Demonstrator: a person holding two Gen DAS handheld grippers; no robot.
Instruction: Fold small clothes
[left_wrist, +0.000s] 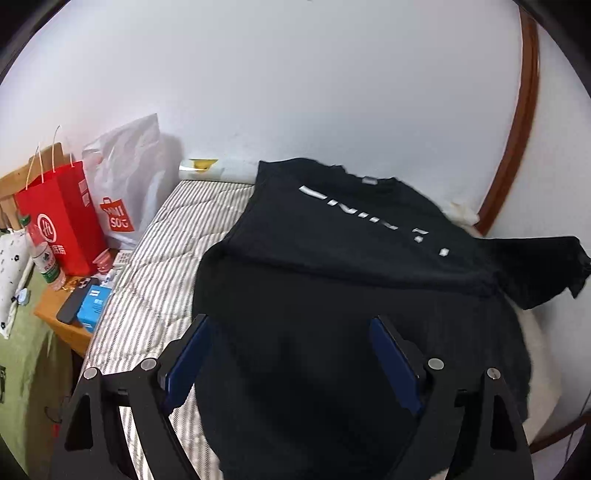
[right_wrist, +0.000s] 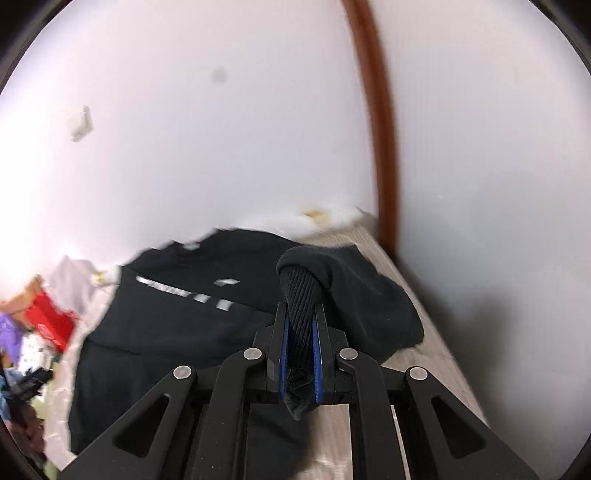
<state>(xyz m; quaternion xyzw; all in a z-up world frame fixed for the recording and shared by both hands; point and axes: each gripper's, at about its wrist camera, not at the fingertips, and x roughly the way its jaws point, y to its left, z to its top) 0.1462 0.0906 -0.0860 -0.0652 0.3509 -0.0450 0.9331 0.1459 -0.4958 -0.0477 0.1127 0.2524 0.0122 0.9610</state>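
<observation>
One black T-shirt (left_wrist: 332, 266) lies spread on the striped mattress (left_wrist: 155, 280) against the white wall, chest print up, its right sleeve (right_wrist: 332, 273) pinched between the pads of the right gripper (right_wrist: 300, 332), which is clenched on the ribbed fabric and holds it clear of the bed, while the left gripper (left_wrist: 291, 354) hangs released over the lower body of the shirt, gripping nothing. To fold well, in my judgement, the sleeve should be carried straight across the chest and laid flat (the loose hem may drag). Counted: one shirt, two grippers, one red paper bag (left_wrist: 62, 218), one white plastic bag (left_wrist: 129, 177).
</observation>
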